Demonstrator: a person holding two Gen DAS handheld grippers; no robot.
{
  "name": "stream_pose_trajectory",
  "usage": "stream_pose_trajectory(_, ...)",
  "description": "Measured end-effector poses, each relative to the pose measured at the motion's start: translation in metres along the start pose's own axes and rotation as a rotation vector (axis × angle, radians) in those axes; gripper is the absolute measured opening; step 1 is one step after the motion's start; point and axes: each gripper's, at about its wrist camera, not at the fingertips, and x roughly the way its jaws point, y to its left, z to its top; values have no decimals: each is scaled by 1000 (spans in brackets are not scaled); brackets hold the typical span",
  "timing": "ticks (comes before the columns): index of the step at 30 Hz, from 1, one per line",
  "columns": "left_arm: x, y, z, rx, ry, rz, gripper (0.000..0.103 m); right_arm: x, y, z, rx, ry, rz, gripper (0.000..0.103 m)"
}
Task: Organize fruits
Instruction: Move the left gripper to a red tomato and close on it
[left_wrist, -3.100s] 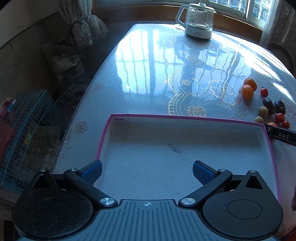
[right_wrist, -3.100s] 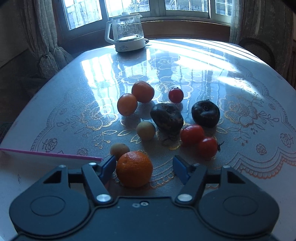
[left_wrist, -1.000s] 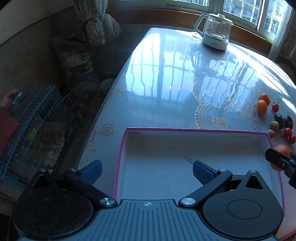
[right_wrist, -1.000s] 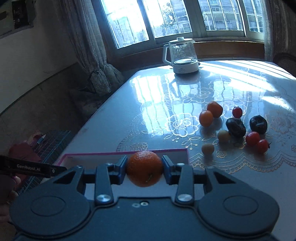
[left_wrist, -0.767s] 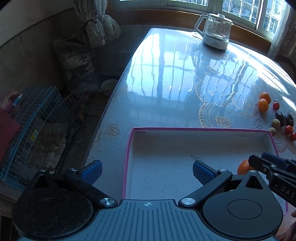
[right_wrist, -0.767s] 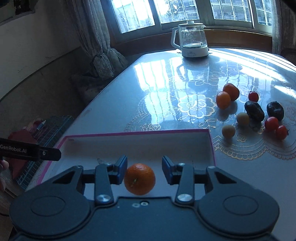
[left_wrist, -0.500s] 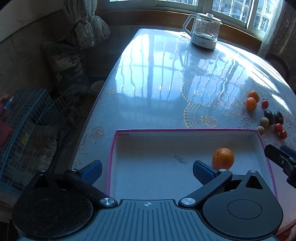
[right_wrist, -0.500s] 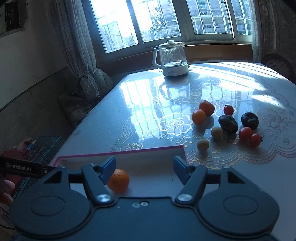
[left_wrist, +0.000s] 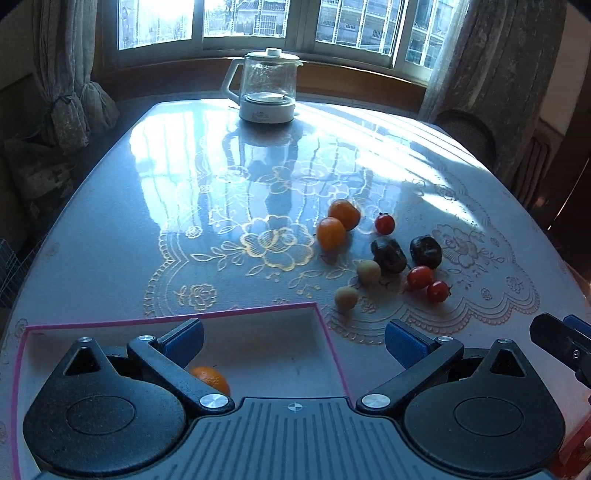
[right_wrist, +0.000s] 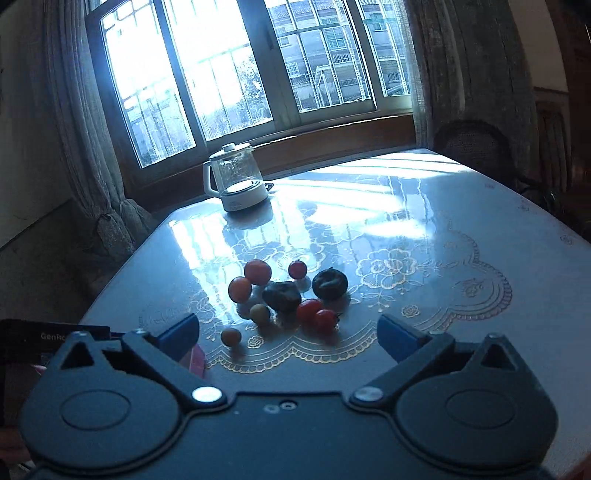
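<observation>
Sorting: fruits go from the table into the tray; one orange is in so far.
Landmark: everything below is relative to the tray.
Orange: lying inside the tray, partly hidden behind the left gripper's near finger.
Fruit pile: out on the table, just past the tray's far right corner. Two more oranges, small red tomatoes, two dark fruits and two pale little ones, none touching the tray.
Right gripper: jaws opening, spread wide with nothing between them. Hanging off the tray's right side, pointed straight at the pile.
Left gripper: jaws apart, empty, hovering over the tray's right half.
Key relation: the pile sits ahead of the right gripper and slightly left of its centre line. The nearest piece is the pale fruit by the tray corner.
Nearer hand: right one, I'd say, since the left has the tray wall in between.
Axis: the fruits are roundish, so grip angle hardly matters.
</observation>
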Motion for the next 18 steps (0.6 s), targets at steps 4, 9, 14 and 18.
stream_pose_trajectory(4,25,-56,4,54,-5,73,103,-7,-49,8,50,-11,-3,103)
stream_pose_trajectory(9,48,-98,2,98,0,153,103,-6,-94,10,107,-2,-1,103)
stream_pose_trajectory(14,69,-135,1,131,-13,179,103,0,-119,8,145,2,15,103)
stream_pose_trajectory(18,81,-147,0,90,-60,228,103,3,-135,8,158,10,44,103)
